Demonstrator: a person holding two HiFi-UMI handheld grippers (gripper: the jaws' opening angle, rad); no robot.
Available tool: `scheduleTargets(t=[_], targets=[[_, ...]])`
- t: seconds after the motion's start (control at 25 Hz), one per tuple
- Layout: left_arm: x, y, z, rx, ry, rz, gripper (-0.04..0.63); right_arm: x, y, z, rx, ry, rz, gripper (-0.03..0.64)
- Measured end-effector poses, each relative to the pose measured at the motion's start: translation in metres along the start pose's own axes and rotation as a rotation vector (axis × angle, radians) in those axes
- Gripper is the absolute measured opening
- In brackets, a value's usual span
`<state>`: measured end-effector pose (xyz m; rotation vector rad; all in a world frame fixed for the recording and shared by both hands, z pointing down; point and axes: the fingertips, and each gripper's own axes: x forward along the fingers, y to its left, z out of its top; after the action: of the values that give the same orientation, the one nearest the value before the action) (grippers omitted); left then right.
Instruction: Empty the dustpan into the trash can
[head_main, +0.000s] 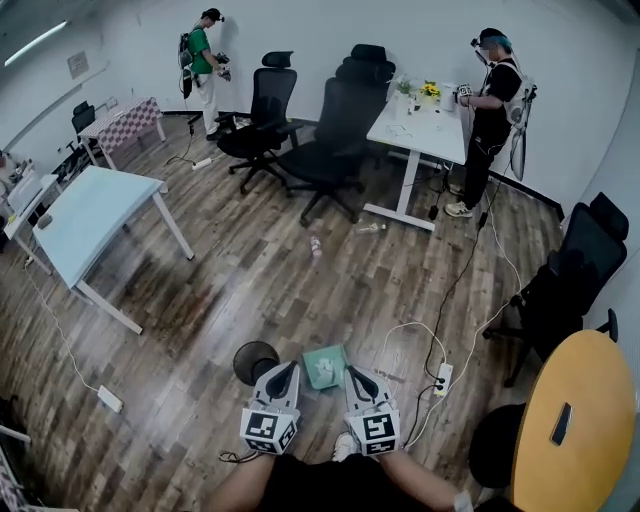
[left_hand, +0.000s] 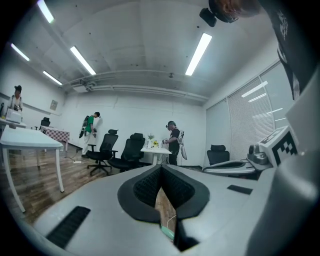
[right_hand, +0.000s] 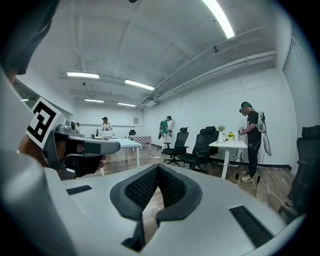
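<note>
- Green plastic marks your target. The dustpan lies on the wood-plank floor with crumpled white paper in it, between your two grippers and just ahead of your shoe.
- The black round trash can stands just beside the dustpan, to its left in the head view and next to your left gripper. Set that near, it should need only a short carry to tip the pan out.
- Your right gripper flanks the dustpan's other side. Both grippers sit low over the floor, which suits coming at the pan from either side.
- Left jaws: in the left gripper view the ribbed pads are pressed together at the tips and pinch nothing. A sliver of green shows through the gap lower down, and it looks like the dustpan lying beyond, not anything gripped.
- Right jaws: the pads likewise meet at the tips, with only floor behind them and nothing held.
- Neither gripper holds the dustpan, so the emptying looks not yet begun. You would have to spread a pair of jaws first.
</note>
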<state>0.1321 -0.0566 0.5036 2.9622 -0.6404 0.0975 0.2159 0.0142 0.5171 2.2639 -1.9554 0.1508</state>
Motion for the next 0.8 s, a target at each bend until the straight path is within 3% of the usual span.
scheduleTargets(t=[0.12, 0.52, 0.8], targets=[[0.015, 0.010, -0.007, 0.024, 0.026, -0.002, 0.012, 0.015, -0.007, -0.008, -0.002, 0.032, 0.007, 0.023], [0.041, 0.067, -0.026, -0.024, 0.097, 0.021, 0.012, 0.066, -0.021, -0.066, 0.022, 0.191, -0.045, 0.023], [0.056, 0.084, -0.060, -0.056, 0.155, 0.000, 0.012, 0.100, -0.027, -0.122, 0.153, 0.295, -0.089, 0.023]])
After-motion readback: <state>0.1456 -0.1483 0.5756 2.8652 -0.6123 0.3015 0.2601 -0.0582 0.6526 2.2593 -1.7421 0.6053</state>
